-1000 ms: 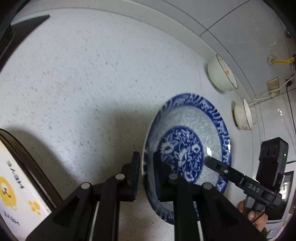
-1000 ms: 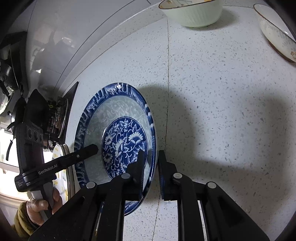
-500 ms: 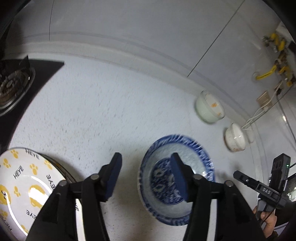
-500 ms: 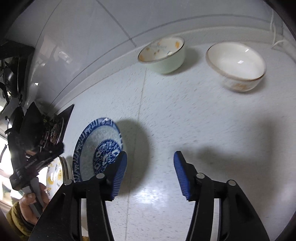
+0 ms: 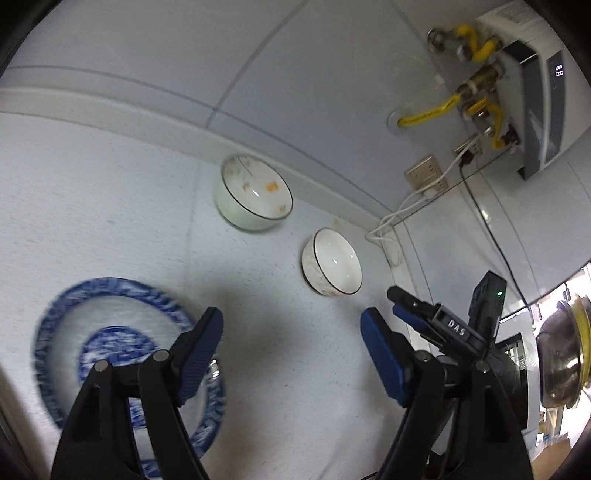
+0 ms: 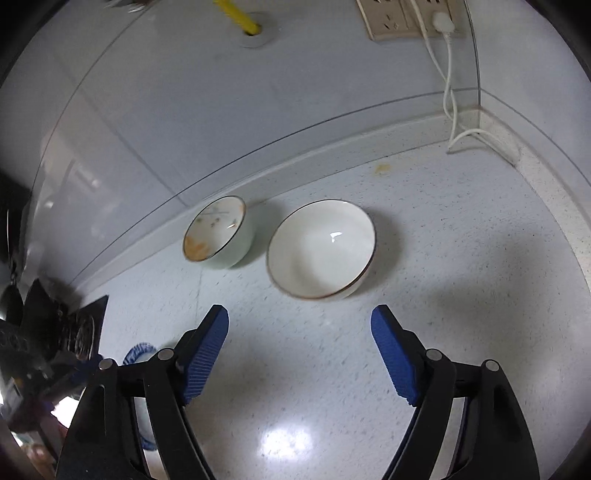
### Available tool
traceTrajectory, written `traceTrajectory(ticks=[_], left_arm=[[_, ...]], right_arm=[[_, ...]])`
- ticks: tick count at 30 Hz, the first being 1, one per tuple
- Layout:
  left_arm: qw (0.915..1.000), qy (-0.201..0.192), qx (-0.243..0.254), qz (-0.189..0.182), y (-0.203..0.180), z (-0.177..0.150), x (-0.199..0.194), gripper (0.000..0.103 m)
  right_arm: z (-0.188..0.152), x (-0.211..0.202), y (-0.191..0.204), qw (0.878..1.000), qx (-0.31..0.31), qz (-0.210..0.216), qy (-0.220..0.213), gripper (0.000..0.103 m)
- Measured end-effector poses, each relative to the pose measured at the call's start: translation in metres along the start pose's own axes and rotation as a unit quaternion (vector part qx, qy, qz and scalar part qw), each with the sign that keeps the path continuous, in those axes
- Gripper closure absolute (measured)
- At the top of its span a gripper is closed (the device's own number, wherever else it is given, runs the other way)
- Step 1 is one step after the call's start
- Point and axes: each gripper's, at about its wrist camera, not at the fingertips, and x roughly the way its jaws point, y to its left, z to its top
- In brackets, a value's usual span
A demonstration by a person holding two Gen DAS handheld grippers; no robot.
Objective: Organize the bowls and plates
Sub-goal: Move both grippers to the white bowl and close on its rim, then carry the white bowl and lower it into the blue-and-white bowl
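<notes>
Blue-and-white plate [image 5: 125,354]: lies flat on the speckled counter [image 5: 92,206] at lower left of the left wrist view, partly behind that tool's left finger; only a sliver of its rim [image 6: 138,349] shows at lower left of the right wrist view.

Green-tinted bowl [image 6: 219,232]: upright near the backsplash, left of centre in the right wrist view, with orange marks inside.

White bowl [image 6: 321,249]: upright just beside the green-tinted bowl, apparently not touching it, at centre of the right wrist view.

Left tool [image 5: 291,354]: fingers spread wide, nothing between them. Both bowls sit ahead of it, above centre of the frame, well apart from the tips.

Right tool [image 6: 299,354]: fingers spread wide, empty. The white bowl lies directly ahead, near the tips and within the span of the opening; a bowl has no long axis to align with.

Judgement: the right tool is the nearer and better lined up with the white bowl. The coming move likely turns on advancing straight forward so one finger passes over the near rim.

Wall socket [image 6: 395,18] and white cable [image 6: 448,85] occupy the upper right, clear of the work.
</notes>
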Motion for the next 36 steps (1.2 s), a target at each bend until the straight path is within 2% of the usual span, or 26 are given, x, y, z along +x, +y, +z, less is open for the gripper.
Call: traceTrajectory(ticks=[5,9,13,15,18,21,23,24,26,27,31,36], left_arm=[[0.9974,0.058,-0.042,-0.009,-0.016,0.015,0.095,0.027],[0.9958,0.072,-0.055,0.015,-0.019,0.025,0.151,0.027],[0.9937,0.084,-0.069,0.030,-0.015,0.032,0.186,0.028],[0.9934,0.082,-0.069,0.040,-0.017,0.035,0.194,0.029],[0.9930,0.084,-0.072,0.044,-0.017,0.040,0.208,0.038],[0.9914,0.101,-0.072,0.040,-0.017,0.038,0.225,0.055],[0.9903,0.113,-0.075,0.033,-0.016,0.036,0.234,0.069],[0.9901,0.114,-0.077,0.027,-0.015,0.037,0.239,0.072],[0.9891,0.121,-0.083,0.005,-0.015,0.036,0.244,0.081],[0.9890,0.124,-0.081,0.003,-0.016,0.035,0.244,0.082],[0.9866,0.133,-0.094,0.001,-0.017,0.029,0.240,0.083],[0.9841,0.136,-0.114,0.006,-0.014,0.002,0.210,0.083]], right_arm=[[0.025,0.032,-0.019,1.000,0.013,-0.012,0.018,0.027],[0.039,0.056,-0.033,0.999,0.021,-0.016,0.038,0.027],[0.043,0.079,-0.037,0.998,0.011,-0.021,0.060,0.027],[0.044,0.089,-0.037,0.997,0.002,-0.030,0.065,0.029],[0.045,0.101,-0.043,0.997,0.008,-0.031,0.077,0.043],[0.045,0.109,-0.052,0.996,0.020,-0.028,0.083,0.062],[0.043,0.115,-0.058,0.995,0.029,-0.018,0.090,0.086],[0.041,0.117,-0.061,0.995,0.033,-0.012,0.093,0.090],[0.040,0.119,-0.062,0.995,0.033,-0.005,0.094,0.090],[0.040,0.120,-0.063,0.995,0.032,-0.007,0.094,0.091],[0.033,0.117,-0.062,0.995,0.032,-0.006,0.099,0.091],[0.006,0.102,-0.054,0.993,0.021,-0.011,0.118,0.092]])
